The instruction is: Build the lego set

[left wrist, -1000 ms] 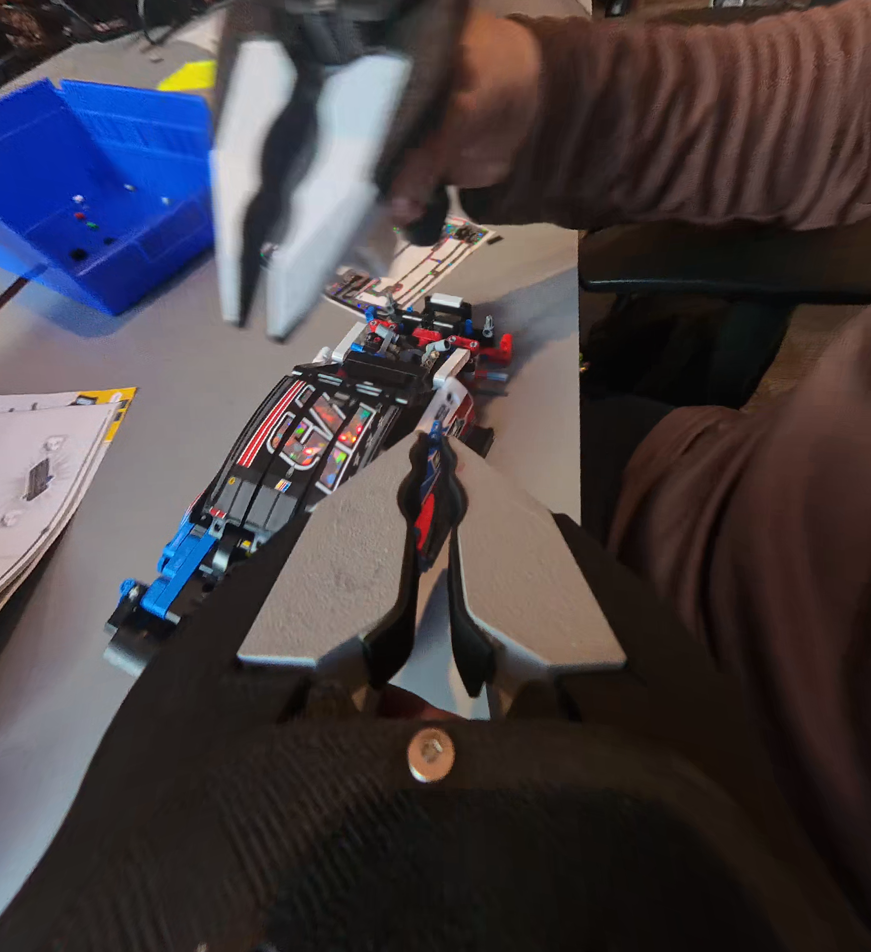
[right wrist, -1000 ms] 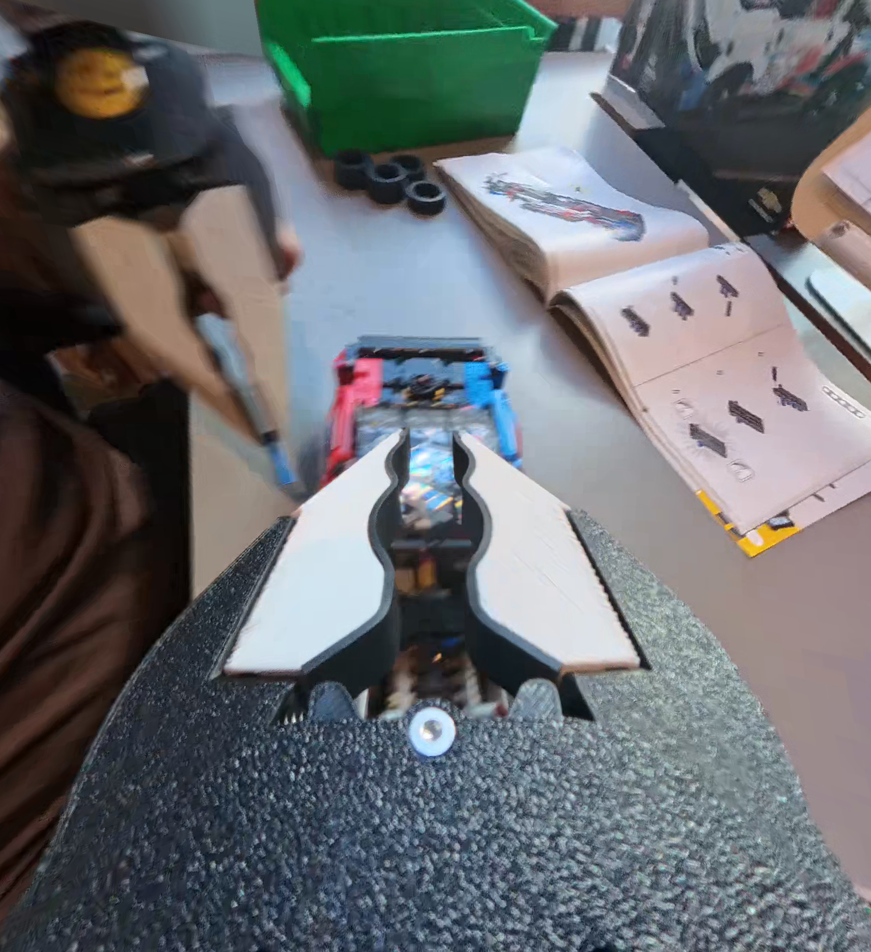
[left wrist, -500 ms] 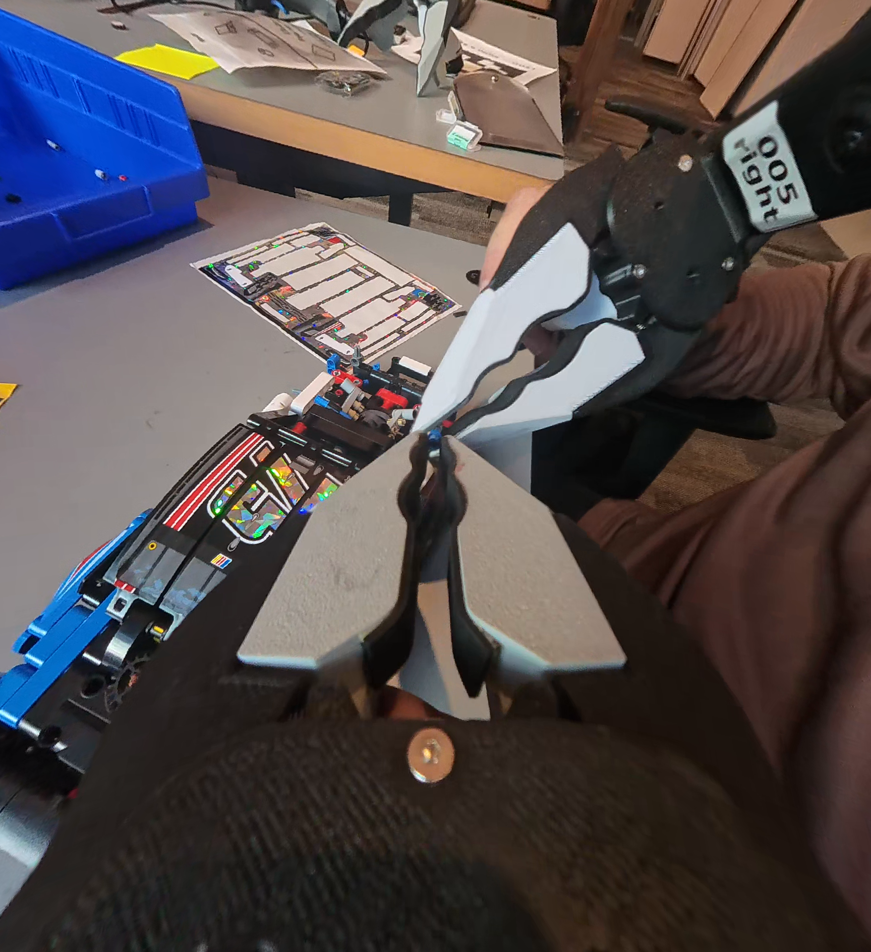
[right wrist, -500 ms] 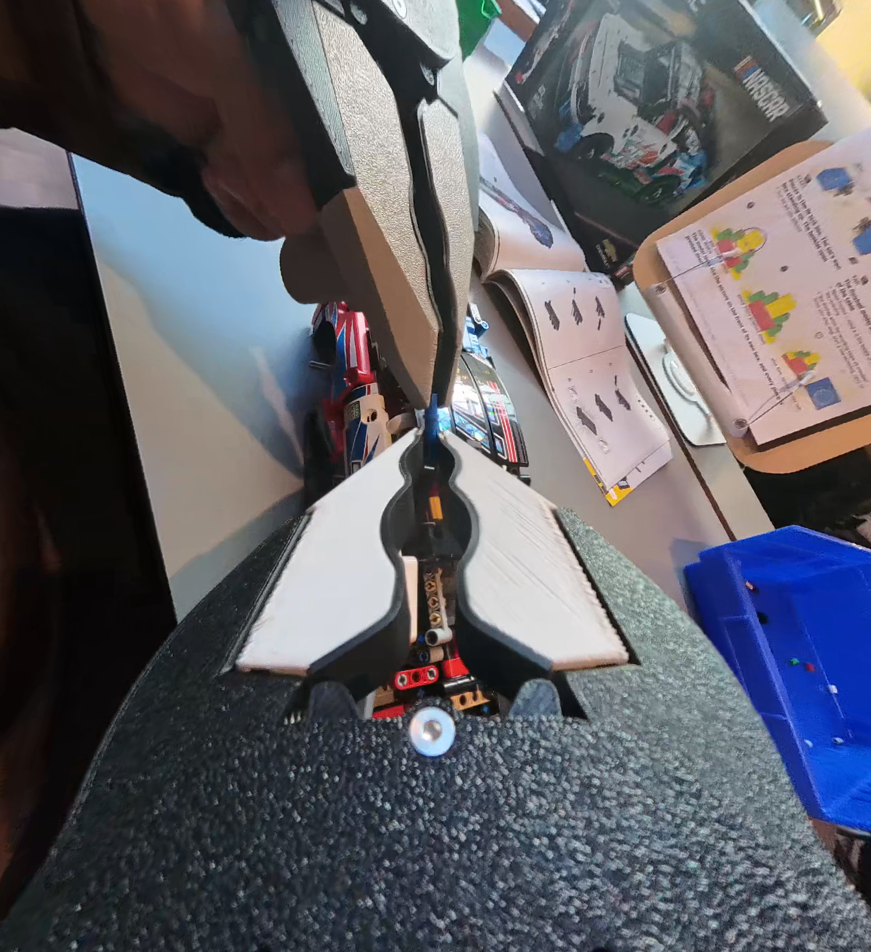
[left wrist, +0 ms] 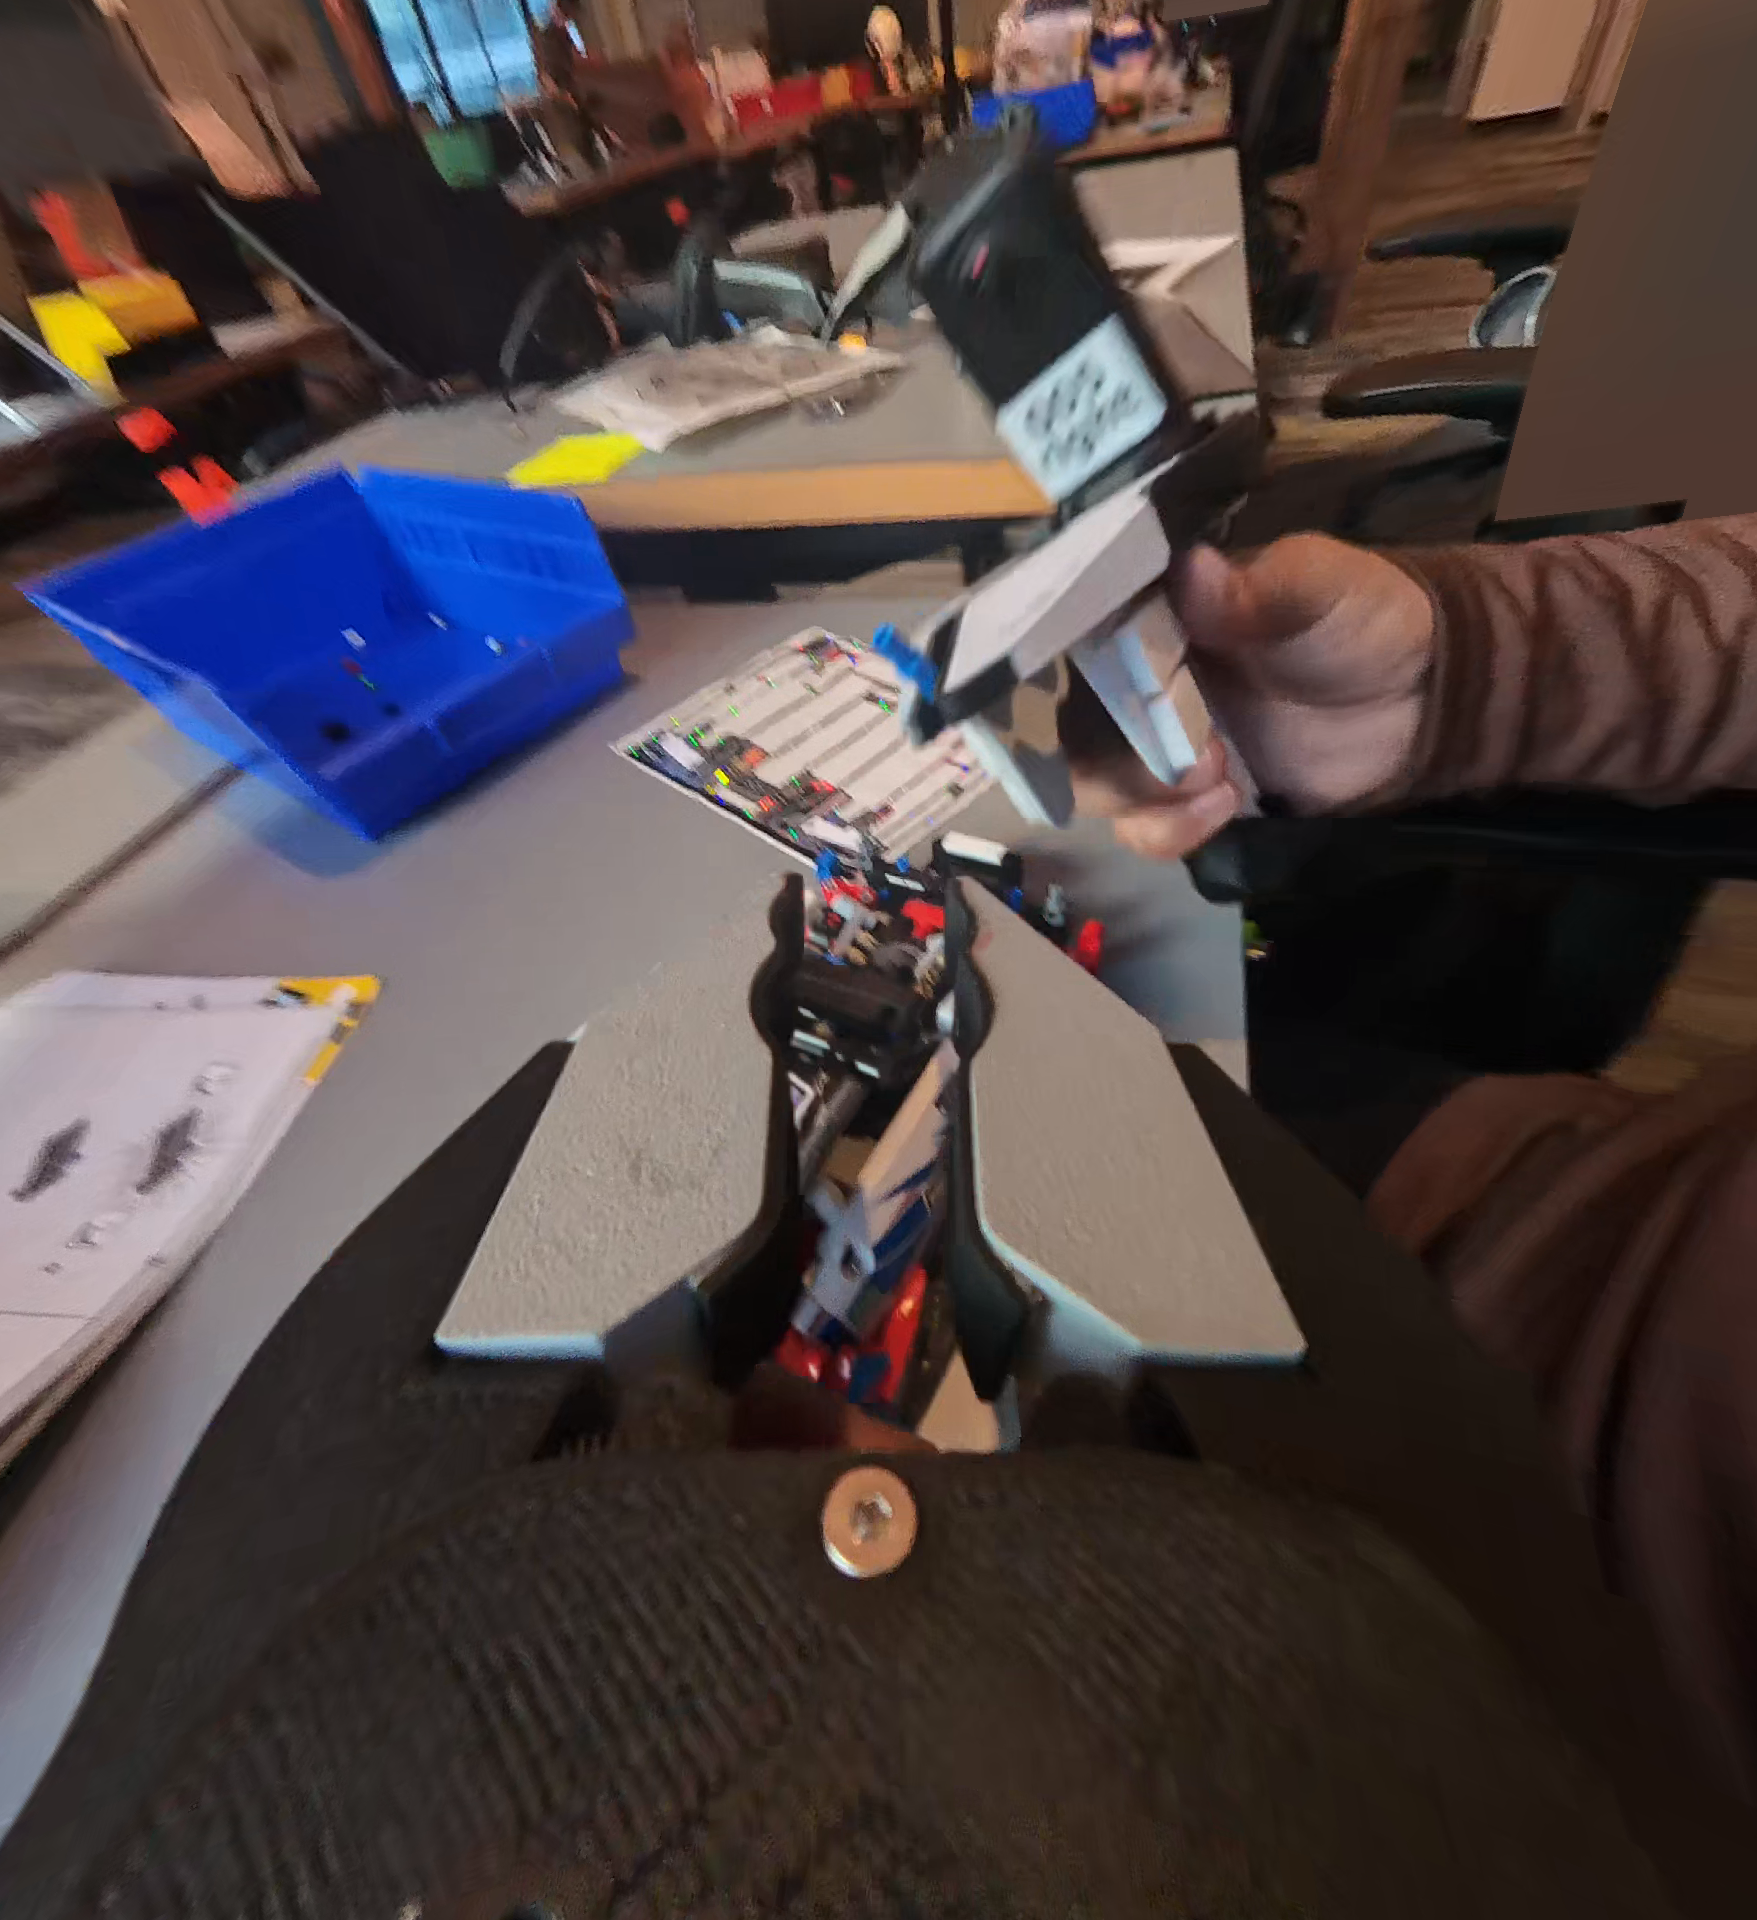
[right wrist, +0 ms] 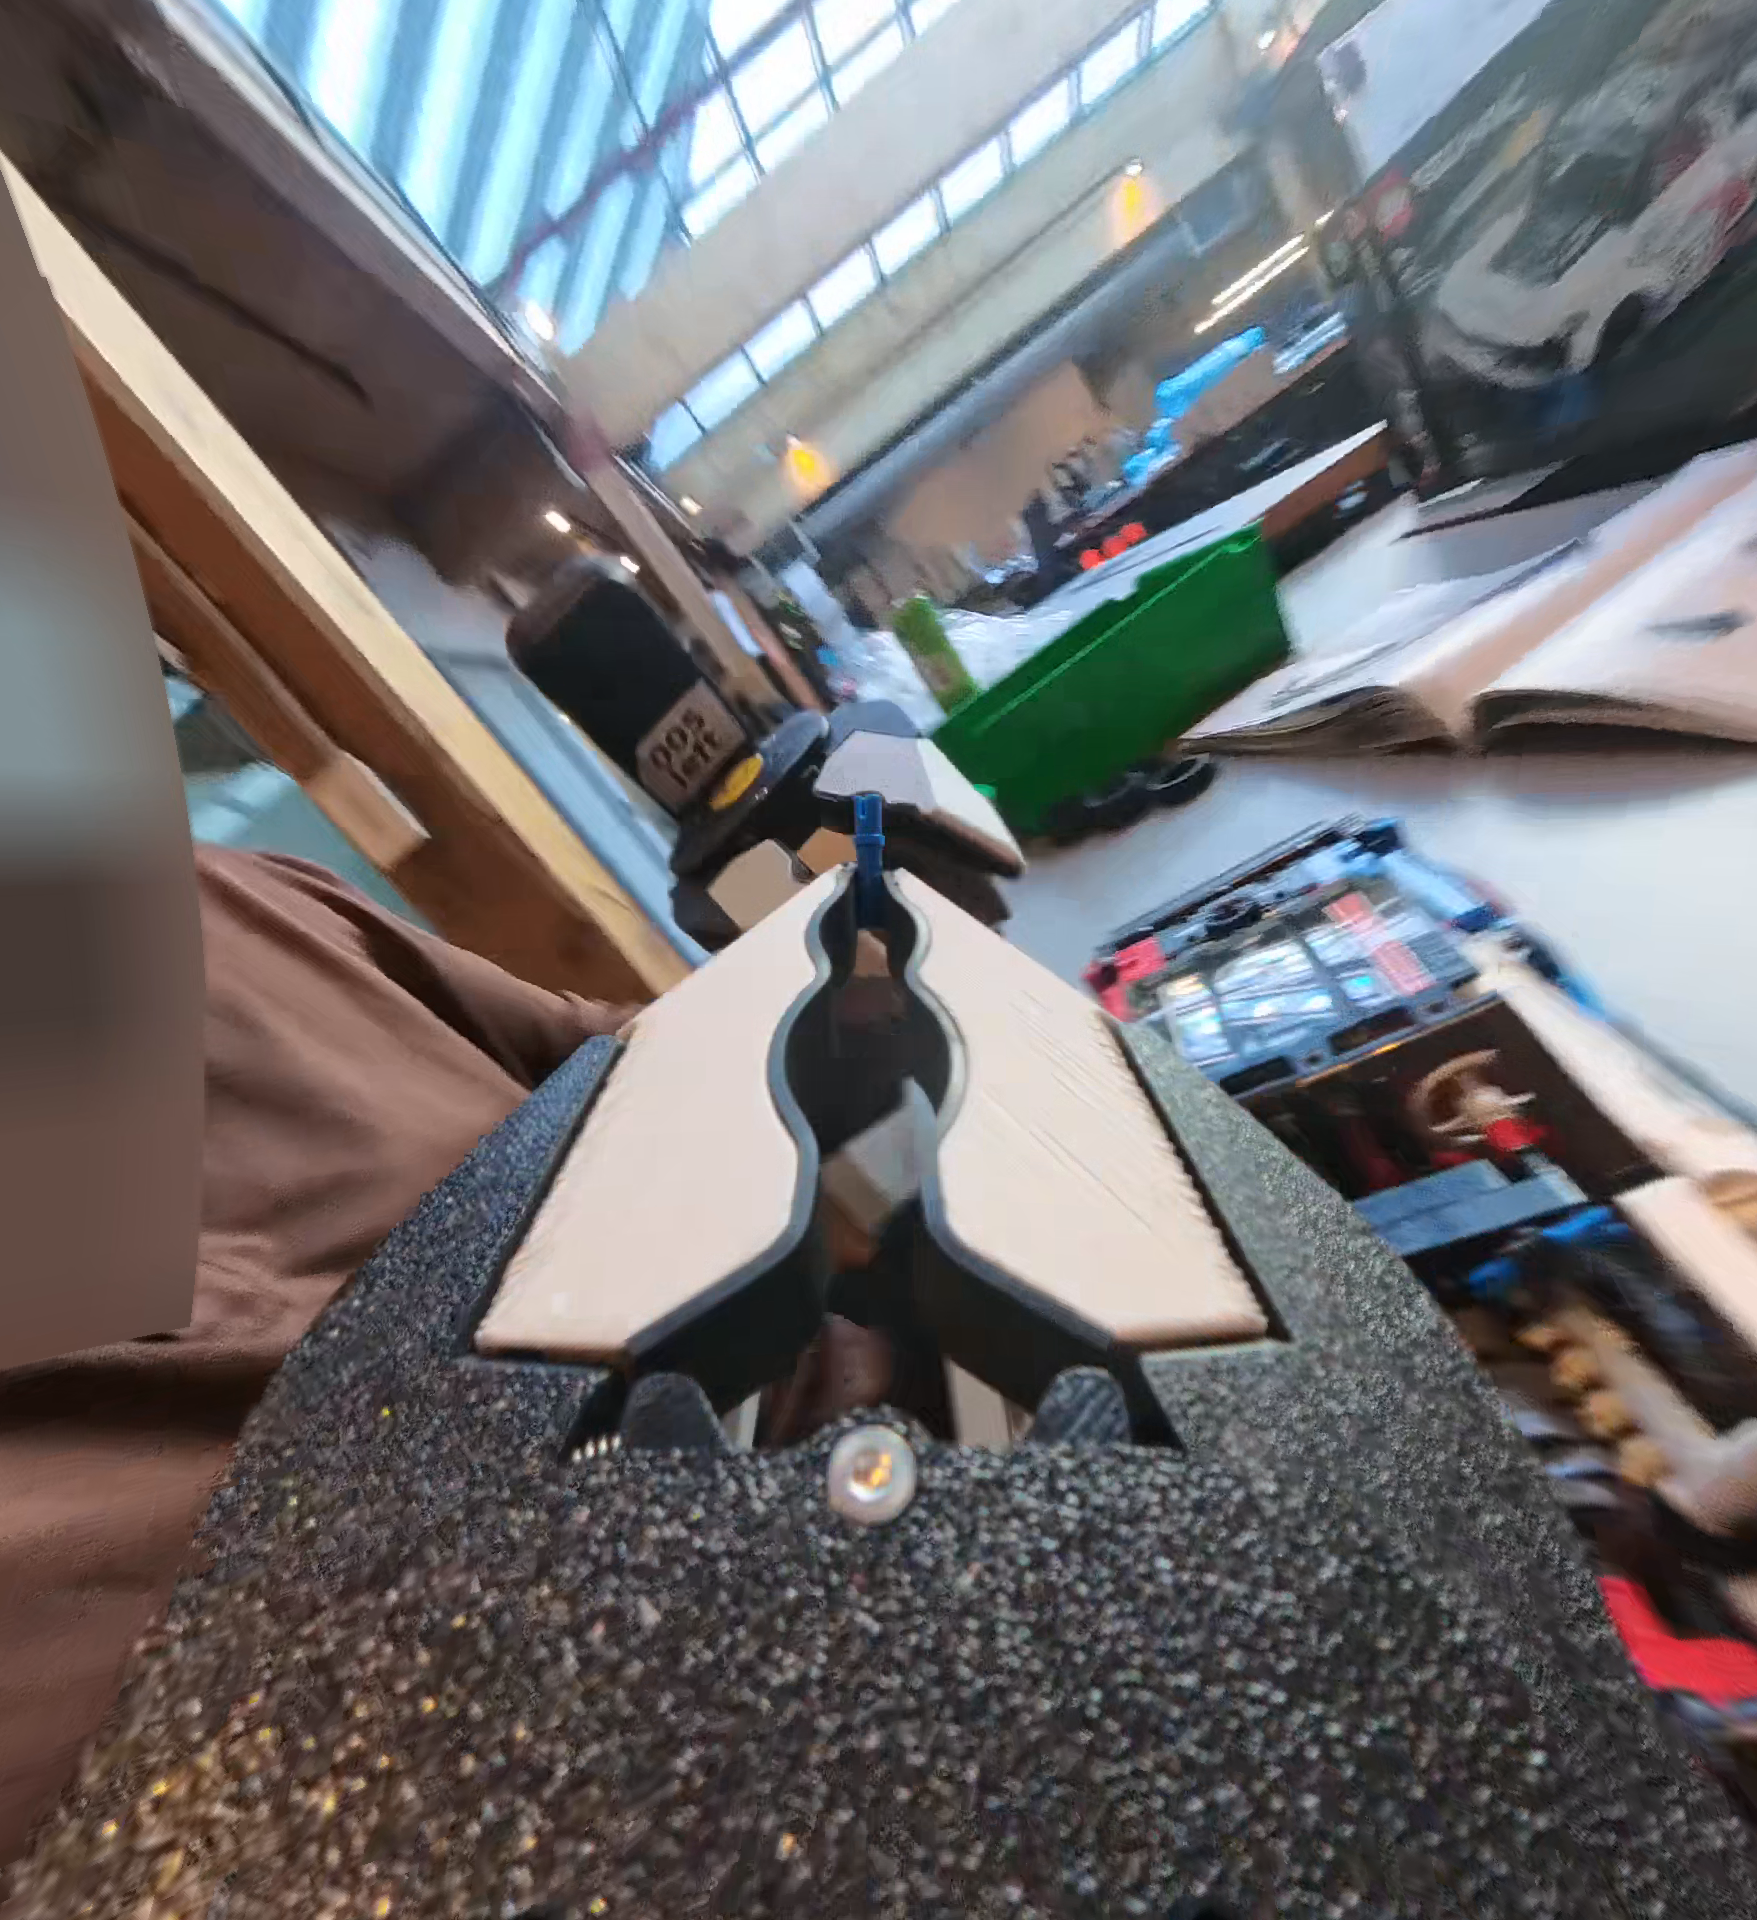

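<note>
The lego car point(left wrist: 869, 997) lies on the grey table point(left wrist: 500, 904), seen through the gap of my left gripper point(left wrist: 872, 906), which is open, empty and just above the car's rear. My right gripper point(right wrist: 866, 883) is shut on a small blue pin point(right wrist: 866, 831) that sticks out past its tips. In the left wrist view the right gripper point(left wrist: 921, 691) is held by a hand up and to the right, with the blue pin point(left wrist: 900, 660) at its tip, above the sticker sheet point(left wrist: 801, 727). The car point(right wrist: 1310, 966) lies low at the right of the right wrist view, which is blurred.
A blue bin point(left wrist: 354, 634) with a few small parts stands at the back left. An open instruction booklet point(left wrist: 74, 1153) lies at the left. A green bin point(right wrist: 1113, 665), black tyres point(right wrist: 1134, 795) and a booklet point(right wrist: 1539, 675) are beyond the car. A brown sleeve point(left wrist: 1622, 644) is at the right. My left and right fingertips are right by each other.
The blue pin has gone from my left gripper to my right. The left gripper has opened. The right gripper has lifted away with the pin, up and to the right.
</note>
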Tool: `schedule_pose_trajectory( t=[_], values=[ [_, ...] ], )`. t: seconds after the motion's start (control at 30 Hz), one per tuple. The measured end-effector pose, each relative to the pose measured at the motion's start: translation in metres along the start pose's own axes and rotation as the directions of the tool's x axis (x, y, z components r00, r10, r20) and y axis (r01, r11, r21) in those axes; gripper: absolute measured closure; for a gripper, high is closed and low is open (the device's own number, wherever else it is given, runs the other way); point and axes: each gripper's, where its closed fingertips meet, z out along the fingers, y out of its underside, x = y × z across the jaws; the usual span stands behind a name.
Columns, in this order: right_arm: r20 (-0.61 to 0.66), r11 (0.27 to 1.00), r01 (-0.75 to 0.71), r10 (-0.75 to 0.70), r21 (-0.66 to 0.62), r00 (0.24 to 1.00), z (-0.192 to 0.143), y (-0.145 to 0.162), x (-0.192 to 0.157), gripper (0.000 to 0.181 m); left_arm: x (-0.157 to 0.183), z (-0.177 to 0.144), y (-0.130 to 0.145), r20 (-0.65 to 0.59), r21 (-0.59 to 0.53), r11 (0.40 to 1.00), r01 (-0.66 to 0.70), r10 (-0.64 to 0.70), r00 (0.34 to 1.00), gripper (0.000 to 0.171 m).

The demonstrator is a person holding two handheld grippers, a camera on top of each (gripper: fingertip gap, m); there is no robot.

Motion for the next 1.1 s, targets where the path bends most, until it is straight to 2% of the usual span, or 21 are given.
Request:
schedule_pose_trajectory(
  t=[0.07,0.13,0.2,0.27,0.4,0.47,0.57,0.77,0.83,0.93,1.03,1.1],
  values=[
    [0.052,0.992,-0.128,0.127,0.018,0.991,0.003,0.004,0.001,0.177,0.0,0.002,-0.01,0.078,0.025,0.991,-0.132,0.129,0.989,0.143],
    [0.082,0.979,-0.201,0.199,0.019,0.977,0.007,0.007,0.001,0.177,0.002,0.004,-0.014,0.165,0.001,0.954,-0.301,0.297,0.941,0.14],
    [0.116,0.967,-0.255,0.25,0.028,0.961,0.009,0.007,-0.003,0.177,0.003,0.006,-0.017,0.219,-0.031,0.909,-0.415,0.411,0.885,0.132],
    [0.126,0.958,-0.284,0.278,0.03,0.952,0.01,0.008,-0.003,0.177,0.009,0.008,-0.019,0.22,-0.041,0.883,-0.467,0.464,0.858,0.132],
    [0.136,0.949,-0.315,0.309,0.025,0.941,0.011,0.01,-0.003,0.176,0.008,0.009,-0.023,0.246,-0.066,0.844,-0.533,0.531,0.811,0.145],
    [0.132,0.949,-0.316,0.311,0.017,0.941,0.01,0.012,-0.003,0.176,0.009,0.01,-0.021,0.239,-0.085,0.824,-0.56,0.562,0.792,0.145],
    [0.108,0.955,-0.293,0.296,-0.036,0.949,0.009,0.018,-0.002,0.175,0.013,0.011,-0.016,0.199,-0.099,0.807,-0.582,0.589,0.783,0.148],
    [0.032,0.977,-0.139,0.146,-0.164,0.989,0.003,0.025,-0.003,0.174,0.023,0.011,-0.011,0.086,-0.074,0.807,-0.585,0.59,0.803,0.149],
    [0.026,0.977,-0.134,0.14,-0.167,0.99,0.002,0.024,-0.004,0.17,0.027,0.012,-0.006,0.019,-0.072,0.81,-0.581,0.584,0.812,0.149],
    [0.029,0.973,-0.147,0.155,-0.178,0.988,0.001,0.028,-0.003,0.175,0.032,0.01,-0.003,-0.049,-0.06,0.811,-0.582,0.58,0.813,0.149],
    [0.022,0.979,-0.179,0.182,-0.098,0.983,-0.001,0.018,0.002,0.176,0.022,0.009,-0.004,-0.009,-0.078,0.859,-0.506,0.507,0.862,0.15],
    [0.042,0.981,-0.192,0.191,0.008,0.981,-0.009,0.001,0.005,0.176,0.009,0.007,-0.009,0.056,-0.061,0.933,-0.356,0.359,0.932,0.145]
  ],
)
